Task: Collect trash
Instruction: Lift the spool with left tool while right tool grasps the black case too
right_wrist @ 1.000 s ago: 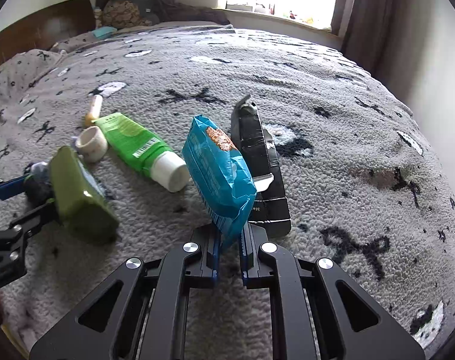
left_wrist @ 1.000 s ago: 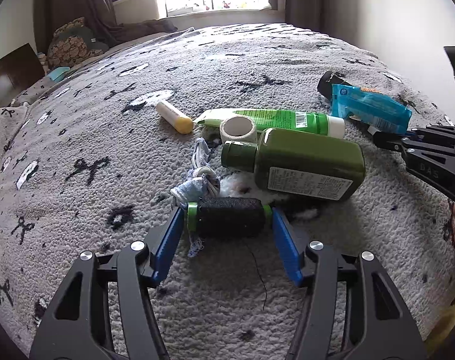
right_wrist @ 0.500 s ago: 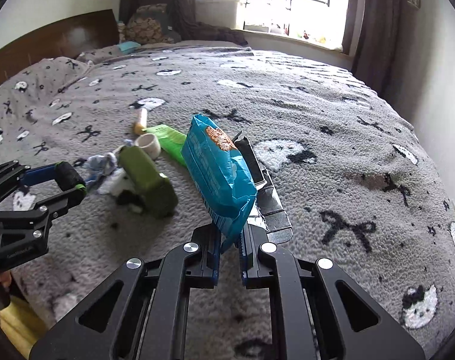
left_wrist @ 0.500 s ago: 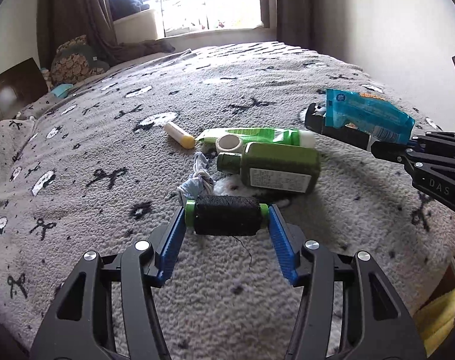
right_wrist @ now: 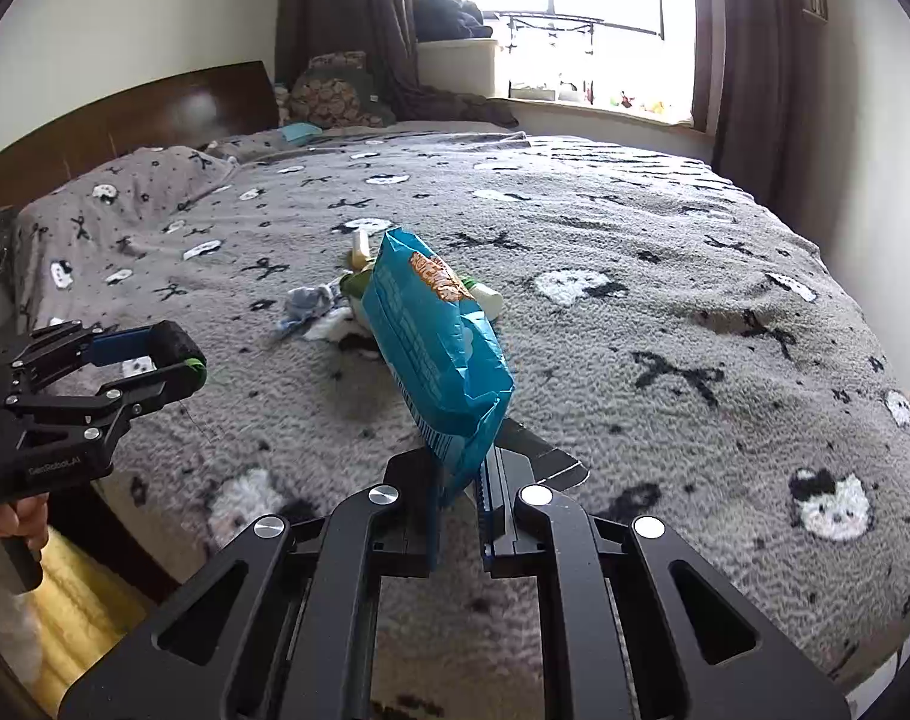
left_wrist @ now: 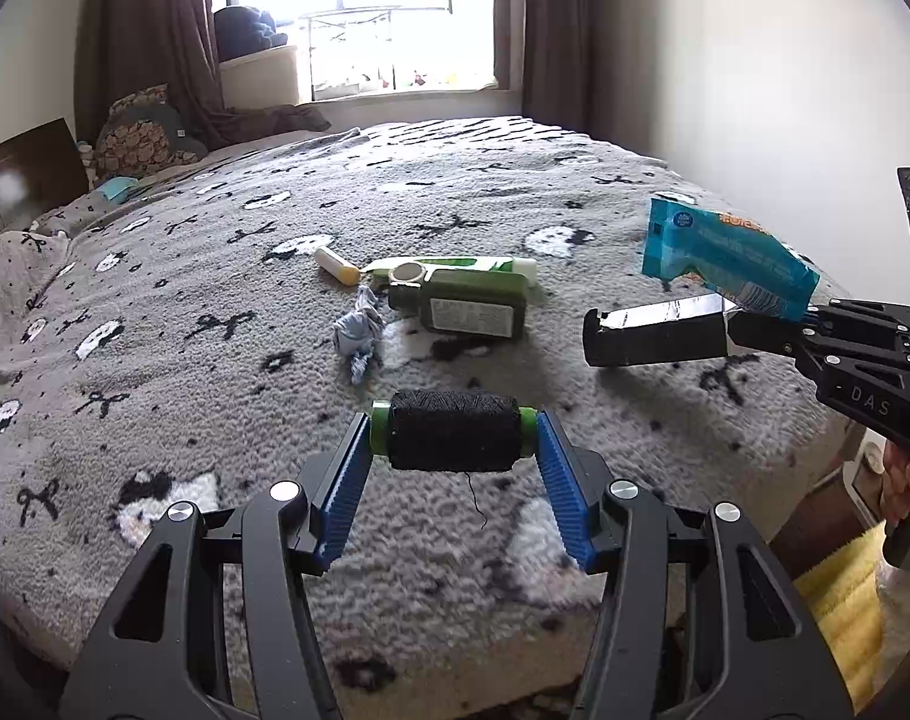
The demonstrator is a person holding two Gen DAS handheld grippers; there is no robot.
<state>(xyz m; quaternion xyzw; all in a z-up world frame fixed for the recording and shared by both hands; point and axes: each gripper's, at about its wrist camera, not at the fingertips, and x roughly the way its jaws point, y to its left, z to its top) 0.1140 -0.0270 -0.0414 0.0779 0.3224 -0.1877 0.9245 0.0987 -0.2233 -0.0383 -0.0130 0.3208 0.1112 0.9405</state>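
My left gripper (left_wrist: 455, 414) is shut on a spool of black thread (left_wrist: 455, 432) with green ends, held crosswise between the blue pads above the grey patterned bed (left_wrist: 185, 312). My right gripper (right_wrist: 460, 471) is shut on the lower edge of a blue snack bag (right_wrist: 437, 336), which stands up from the fingers. A black foil packet (left_wrist: 653, 336) sticks out at the same fingertips and hangs off the blanket with the bag (left_wrist: 725, 258). In the right wrist view the left gripper (right_wrist: 179, 363) shows at the left edge.
Left on the blanket are a dark green bottle (left_wrist: 467, 306), a light green tube (left_wrist: 455, 265), a small tape roll (left_wrist: 408, 272), a yellow-tipped stick (left_wrist: 337, 264) and a blue-grey cloth scrap (left_wrist: 359, 333). The bed's near edge lies below both grippers; something yellow (left_wrist: 839, 588) sits beyond it.
Both grippers have drawn back and up from the pile toward the bed's near edge, each keeping its hold. The black packet, earlier flat on the blanket, has come away with the right gripper.
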